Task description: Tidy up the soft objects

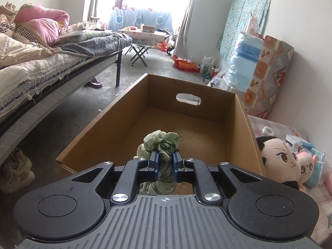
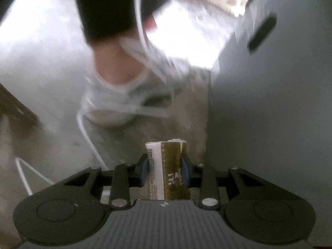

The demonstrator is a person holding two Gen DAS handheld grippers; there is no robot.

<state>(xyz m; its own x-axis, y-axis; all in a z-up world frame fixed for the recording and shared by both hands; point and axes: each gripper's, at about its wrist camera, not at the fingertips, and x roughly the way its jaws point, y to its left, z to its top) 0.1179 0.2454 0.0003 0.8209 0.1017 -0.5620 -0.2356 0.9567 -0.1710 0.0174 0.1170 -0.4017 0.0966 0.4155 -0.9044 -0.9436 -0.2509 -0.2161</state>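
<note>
In the left wrist view my left gripper [image 1: 166, 155] is shut on a crumpled green cloth [image 1: 160, 143] and holds it over the near end of an open cardboard box [image 1: 244, 128], whose floor is bare. A black-haired plush doll [image 1: 280, 157] and a pink plush [image 1: 307, 166] lie to the right of the box. In the right wrist view my right gripper [image 2: 165, 161] is shut on a small pack with a white and olive-gold wrapper [image 2: 168, 170], held above the grey floor. That view is blurred.
A bed [image 1: 41, 66] with piled bedding runs along the left, with shoes [image 1: 16, 172] by it. A folding stool [image 1: 139, 54] and clutter stand further back. In the right wrist view a person's leg and white sneaker [image 2: 116, 103] stand ahead, with a grey wall [image 2: 269, 114] at right.
</note>
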